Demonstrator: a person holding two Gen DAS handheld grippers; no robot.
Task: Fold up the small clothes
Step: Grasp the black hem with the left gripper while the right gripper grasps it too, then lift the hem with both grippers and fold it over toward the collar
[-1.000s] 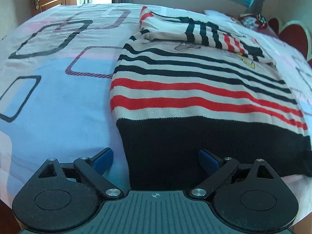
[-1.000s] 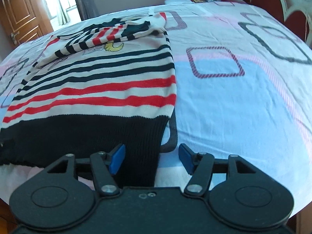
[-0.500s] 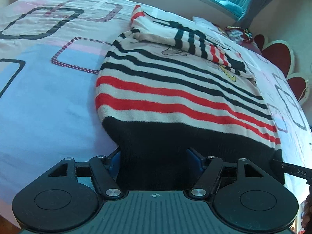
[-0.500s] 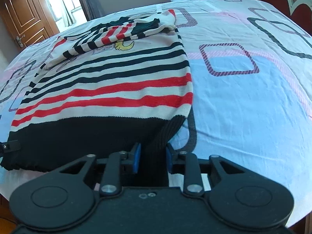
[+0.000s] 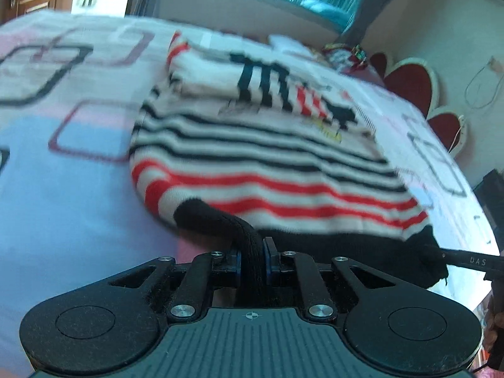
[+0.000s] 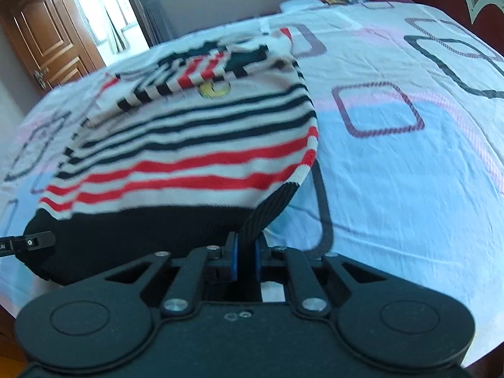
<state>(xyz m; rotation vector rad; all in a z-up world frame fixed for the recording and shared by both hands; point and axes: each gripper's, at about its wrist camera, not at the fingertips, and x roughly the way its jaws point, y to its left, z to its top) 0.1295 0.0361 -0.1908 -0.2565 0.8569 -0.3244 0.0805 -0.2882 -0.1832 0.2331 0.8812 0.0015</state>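
The striped sweater lies on the bed sheet, sleeves folded across its upper part. The left gripper is closed on the black hem band at the sweater's left corner, with the knit bunched between the blue pads. The right gripper is likewise clamped on the hem at the right corner. Both corners appear raised off the sheet, though blur makes this uncertain.
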